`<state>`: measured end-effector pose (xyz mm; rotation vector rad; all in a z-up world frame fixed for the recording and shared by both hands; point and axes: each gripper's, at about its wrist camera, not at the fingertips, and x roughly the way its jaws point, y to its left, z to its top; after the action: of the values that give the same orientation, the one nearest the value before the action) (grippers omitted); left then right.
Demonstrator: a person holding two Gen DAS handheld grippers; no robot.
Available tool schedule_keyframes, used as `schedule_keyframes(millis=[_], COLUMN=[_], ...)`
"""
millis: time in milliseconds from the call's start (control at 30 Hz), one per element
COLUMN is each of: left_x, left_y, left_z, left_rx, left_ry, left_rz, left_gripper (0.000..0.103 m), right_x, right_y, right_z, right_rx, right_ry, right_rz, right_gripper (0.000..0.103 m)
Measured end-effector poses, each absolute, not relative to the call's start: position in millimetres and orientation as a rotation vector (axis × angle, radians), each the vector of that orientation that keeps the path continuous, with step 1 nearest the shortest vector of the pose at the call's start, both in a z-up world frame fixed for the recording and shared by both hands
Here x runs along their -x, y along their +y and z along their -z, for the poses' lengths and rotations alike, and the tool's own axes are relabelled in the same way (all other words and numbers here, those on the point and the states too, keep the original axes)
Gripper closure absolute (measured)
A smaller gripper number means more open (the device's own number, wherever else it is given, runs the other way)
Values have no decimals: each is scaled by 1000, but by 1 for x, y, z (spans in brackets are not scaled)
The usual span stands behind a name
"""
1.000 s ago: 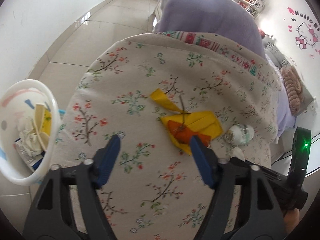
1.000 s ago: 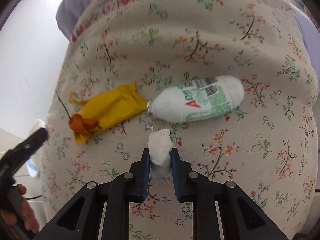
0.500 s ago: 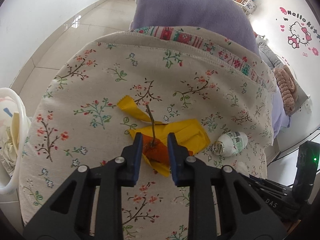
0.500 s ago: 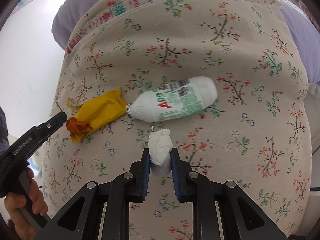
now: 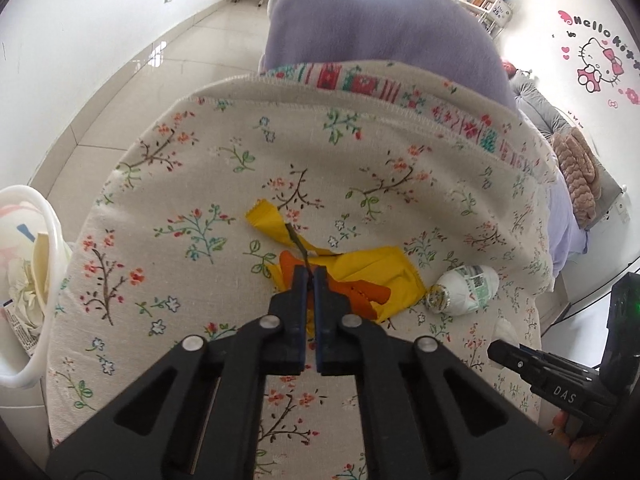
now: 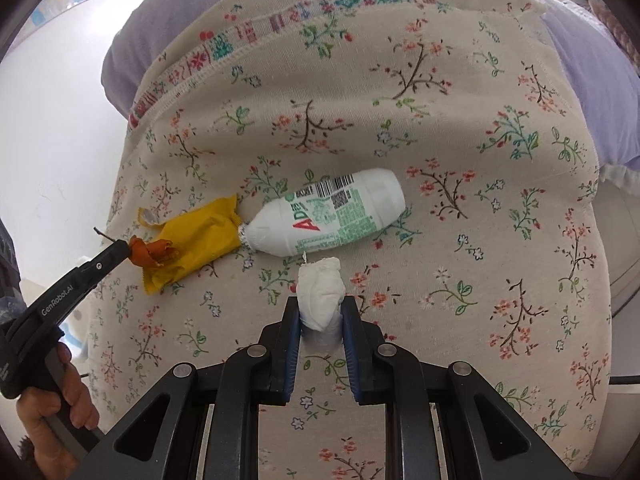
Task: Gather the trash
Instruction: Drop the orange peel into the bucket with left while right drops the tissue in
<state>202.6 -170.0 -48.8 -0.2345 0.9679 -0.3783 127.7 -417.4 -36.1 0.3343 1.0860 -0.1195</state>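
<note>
While the left gripper (image 5: 309, 276) pinches curled orange peel (image 5: 362, 292), the right gripper (image 6: 320, 312) clamps crumpled white tissue (image 6: 321, 294).

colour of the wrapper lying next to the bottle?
Yellow wrapper, neck-end of the white bottle; clearest in the right wrist view.

The flowered beige cloth (image 6: 460, 128) lies bare toward its far embroidered edge and on the right side, leaving open room there. Near the middle, the white plastic bottle with green print (image 6: 332, 216) lies on its side, its neck touching the yellow crumpled wrapper (image 6: 200, 236), so the two form one barrier across the cloth. Left of the cloth's edge stands a white plastic bin (image 5: 48, 220), with open tiled floor (image 5: 160, 64) beyond.
</note>
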Motion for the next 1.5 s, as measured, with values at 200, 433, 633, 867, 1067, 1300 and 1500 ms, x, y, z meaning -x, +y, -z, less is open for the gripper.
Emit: schedule_keyframes(millis=[200, 433, 633, 867, 1067, 1300, 1500], left_x=[-197, -193, -189, -184, -183, -182, -179], left_y=[-161, -141, -120, -83, -50, -7, 29], left_z=[35, 28, 25, 19, 19, 17, 19], left_rx=[232, 203, 184, 165, 154, 167, 154], left_ry=[942, 930, 933, 927, 928, 934, 949], left_rz=[384, 352, 312, 266, 220, 159, 105], left_gripper=[100, 100, 100, 100, 100, 100, 100], right_x=[-127, -132, -141, -158, -168, -179, -184], right_y=[-410, -394, -368, -328, -291, -248, -209], right_z=[27, 22, 18, 23, 25, 28, 32], right_rx=[-336, -334, -320, -302, -276, -257, -218], right_ry=[1064, 1057, 1051, 1050, 1051, 1058, 1059], right_rz=[108, 89, 54, 1, -54, -116, -181], right_gripper=[82, 82, 82, 82, 82, 82, 82])
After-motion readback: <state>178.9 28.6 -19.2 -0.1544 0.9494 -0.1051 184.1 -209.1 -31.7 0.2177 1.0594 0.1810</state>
